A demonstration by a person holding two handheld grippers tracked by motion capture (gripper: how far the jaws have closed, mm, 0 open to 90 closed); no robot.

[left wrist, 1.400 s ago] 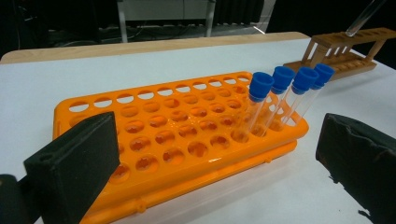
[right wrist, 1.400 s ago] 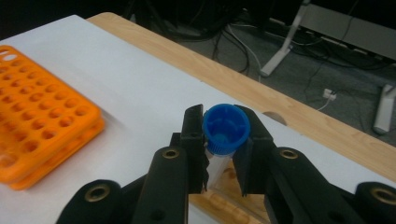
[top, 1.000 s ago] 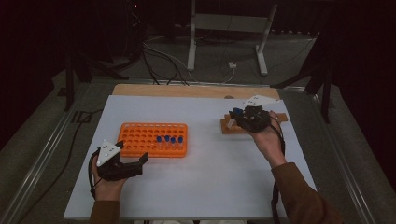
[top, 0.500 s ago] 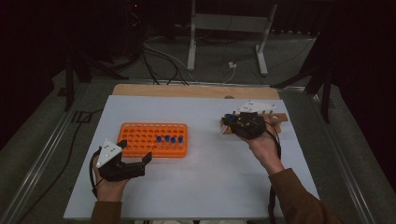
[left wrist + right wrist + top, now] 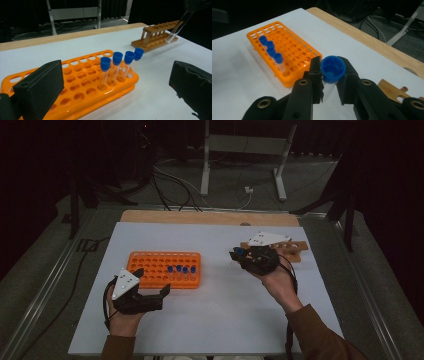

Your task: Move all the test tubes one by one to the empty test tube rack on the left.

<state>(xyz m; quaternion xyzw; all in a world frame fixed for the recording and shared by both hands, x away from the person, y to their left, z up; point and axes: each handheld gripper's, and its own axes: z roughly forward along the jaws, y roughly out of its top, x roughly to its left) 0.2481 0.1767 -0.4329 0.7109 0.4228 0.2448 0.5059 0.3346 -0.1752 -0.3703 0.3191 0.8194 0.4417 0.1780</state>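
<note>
Item: clear glass-like test tube with blue cap (image 5: 333,69), light, slippery, probably fragile. My right tongs (image 5: 329,75) clench it just below the cap; left tongs (image 5: 115,87) released.

In the high view, a wide bare strip of white table top (image 5: 220,270) runs down the frame's middle, between the orange tube rack (image 5: 165,269) at left centre and the wooden rack (image 5: 292,251) at right. Four blue-capped tubes (image 5: 181,269) stand up from the orange rack's right part. The lower middle is open too.
</note>
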